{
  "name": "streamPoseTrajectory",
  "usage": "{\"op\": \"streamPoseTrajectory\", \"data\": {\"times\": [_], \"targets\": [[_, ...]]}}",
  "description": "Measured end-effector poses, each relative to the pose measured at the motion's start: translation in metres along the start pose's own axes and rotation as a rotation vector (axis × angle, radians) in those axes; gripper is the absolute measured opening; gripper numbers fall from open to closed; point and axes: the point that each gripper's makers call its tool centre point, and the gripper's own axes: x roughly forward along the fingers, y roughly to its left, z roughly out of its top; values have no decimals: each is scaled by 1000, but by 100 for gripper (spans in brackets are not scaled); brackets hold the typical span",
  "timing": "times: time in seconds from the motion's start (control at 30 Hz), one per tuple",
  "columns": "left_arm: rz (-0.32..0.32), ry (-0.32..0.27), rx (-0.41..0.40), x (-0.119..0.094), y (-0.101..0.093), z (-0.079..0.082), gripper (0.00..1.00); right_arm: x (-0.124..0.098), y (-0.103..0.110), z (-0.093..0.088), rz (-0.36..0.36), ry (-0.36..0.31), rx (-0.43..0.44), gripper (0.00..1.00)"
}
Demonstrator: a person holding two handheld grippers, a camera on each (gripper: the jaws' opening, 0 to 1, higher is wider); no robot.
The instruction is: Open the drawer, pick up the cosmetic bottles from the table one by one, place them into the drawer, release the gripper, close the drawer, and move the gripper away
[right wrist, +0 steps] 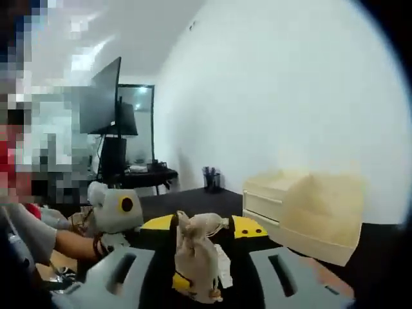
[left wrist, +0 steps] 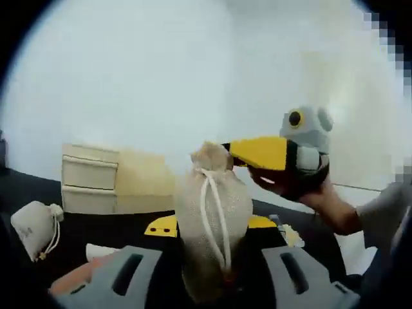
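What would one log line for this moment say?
left tongs: gripping drawstring pouch | right tongs: at same pouch, grip unclear | drawer unit: shut

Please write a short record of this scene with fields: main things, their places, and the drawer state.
centre: burlap pouch, drawstring tied, upright between the yellow jaw tips of the left gripper
right gripper: at the pouch's neck; grip unclear
drawer unit: behind, drawers shut
white pouch: lying on the black table
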Motion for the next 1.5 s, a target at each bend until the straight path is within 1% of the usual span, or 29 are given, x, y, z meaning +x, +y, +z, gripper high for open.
{"op": "streamPoseTrajectory", "data": {"times": [0.03, 0.07, 0.1, 0.13, 0.17, 0.2, 0.23, 0.27, 0.3, 0.33, 0.37, 0.43, 0.47, 0.5, 0.6, 0.73, 0.77, 0.87, 0.9, 0.93, 1.0, 1.07, 1.1, 1.17, 1.2, 1.27, 1.4, 1.43, 1.5], "targets": [[1, -4, -19, -1, 1, 1, 31, -2, 6, 1, 44, -1, -8, 29], [-38, -6, -14, -1, -3, 2, 31, -4, 7, 4, 59, -7, -1, 29], [-67, -2, -27, -2, -5, 2, 31, -7, 8, 4, 73, -1, 3, 29], [-107, -27, -27, -3, -10, 6, 31, -8, 14, 2, 111, 14, -1, 29], [-171, -26, -31, -5, -19, 7, 31, -10, 14, 0, 118, 35, 13, 30], [-202, -24, -39, -7, -25, 8, 31, -10, 16, 0, 133, 41, 11, 29], [-239, -37, -26, -8, -31, 10, 31, -12, 23, -4, 169, 60, 16, 29], [-280, -27, -15, -10, -38, 8, 31, -14, 30, -5, 207, 67, 19, 29], [-301, -15, -8, -11, -41, 7, 30, -17, 37, -5, 237, 66, 28, 29], [-327, -15, 1, -12, -46, 6, 30, -18, 41, -4, 253, 60, 17, 29], [-358, -7, 5, -13, -53, 4, 30, -20, 46, -6, 264, 76, 7, 29], [-404, 4, 3, -15, -62, 1, 30, -24, 55, -7, 301, 86, -5, 29], [-425, 8, -1, -15, -65, 0, 30, -25, 58, -7, 309, 91, -4, 29], [-458, 18, -7, -17, -73, -3, 30, -26, 61, -7, 324, 95, -4, 29], [-475, 25, -11, -17, -75, -3, 30, -28, 65, -8, 336, 108, 0, 28], [-476, 38, -5, -16, -79, -7, 30, -28, 67, -12, 341, 123, 13, 26], [-476, 39, -4, -17, -77, -7, 30, -28, 67, -13, 345, 125, 21, 25], [-465, 56, 0, -14, -78, -12, 30, -25, 69, -19, 361, 146, 61, 18], [-460, 59, 0, -14, -77, -13, 30, -25, 67, -20, 352, 147, 64, 15], [-447, 60, -3, -13, -75, -13, 30, -24, 64, -21, 341, 159, 85, 13], [-426, 56, 9, -10, -72, -14, 31, -24, 62, -23, 323, 170, 112, 11], [-393, 50, 10, -8, -64, -12, 32, -22, 56, -23, 304, 178, 117, 10], [-364, 50, 14, -6, -58, -12, 33, -22, 54, -23, 298, 178, 115, 10], [-301, 54, 56, -4, -45, -12, 36, -21, 52, -25, 274, 173, 106, 9], [-250, 59, 89, -2, -35, -13, 38, -22, 51, -26, 269, 173, 103, 9], [-193, 78, 122, 1, -23, -17, 47, -21, 43, -24, 248, 165, 102, 9], [-152, 93, 133, 4, -12, -18, 56, -20, 27, -18, 214, 150, 117, 9], [-147, 91, 135, 5, -11, -18, 58, -20, 24, -18, 205, 150, 114, 9], [-114, 94, 128, 8, -2, -16, 61, -19, 16, -18, 187, 160, 106, 9]]}}
